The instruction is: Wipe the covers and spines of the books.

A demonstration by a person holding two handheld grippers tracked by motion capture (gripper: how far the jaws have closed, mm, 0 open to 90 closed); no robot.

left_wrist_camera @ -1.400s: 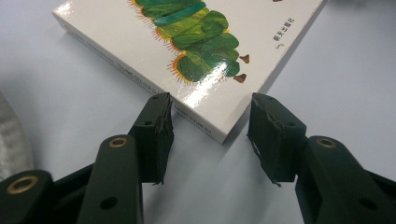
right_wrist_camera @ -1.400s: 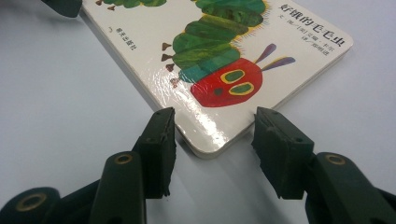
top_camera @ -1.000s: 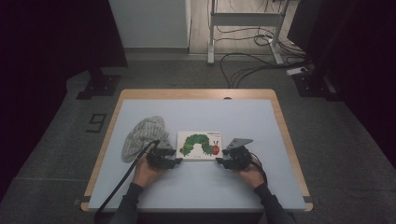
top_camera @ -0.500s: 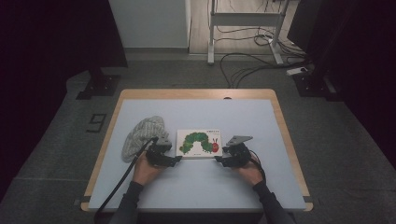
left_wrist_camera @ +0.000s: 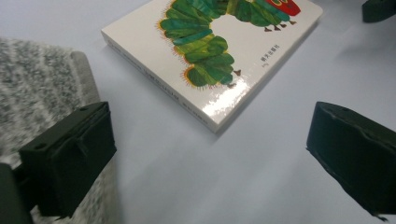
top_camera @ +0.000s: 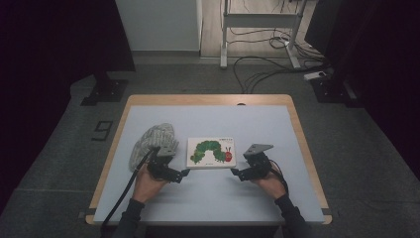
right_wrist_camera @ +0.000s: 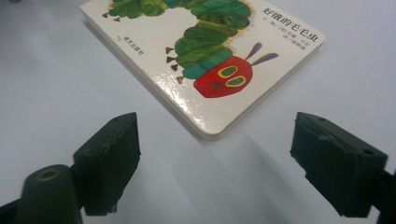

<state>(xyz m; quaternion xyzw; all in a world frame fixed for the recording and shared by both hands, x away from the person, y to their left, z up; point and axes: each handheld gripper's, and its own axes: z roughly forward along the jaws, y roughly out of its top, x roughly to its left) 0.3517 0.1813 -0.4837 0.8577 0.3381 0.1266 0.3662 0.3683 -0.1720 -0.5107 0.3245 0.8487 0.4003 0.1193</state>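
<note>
A white board book [top_camera: 212, 152] with a green caterpillar and red head on its cover lies flat on the pale blue table [top_camera: 208, 198], a little toward the person's edge from the table's middle. In the left gripper view the book [left_wrist_camera: 219, 51] sits ahead at about one o'clock, its near corner pointing back between the jaws but well short of them; in the right gripper view the book [right_wrist_camera: 205, 51] lies at about twelve o'clock, its rounded corner just ahead of the gap. The left gripper [top_camera: 181, 173] rests at the book's seven o'clock, jaws spread wide with nothing between them. The right gripper [top_camera: 236, 173] sits at the book's five o'clock, jaws likewise wide apart and empty. At the book's nine o'clock, just beside it, a grey knitted cloth [top_camera: 152, 143] lies bunched on the table, its edge under the left gripper's left jaw in that gripper's view.
</note>
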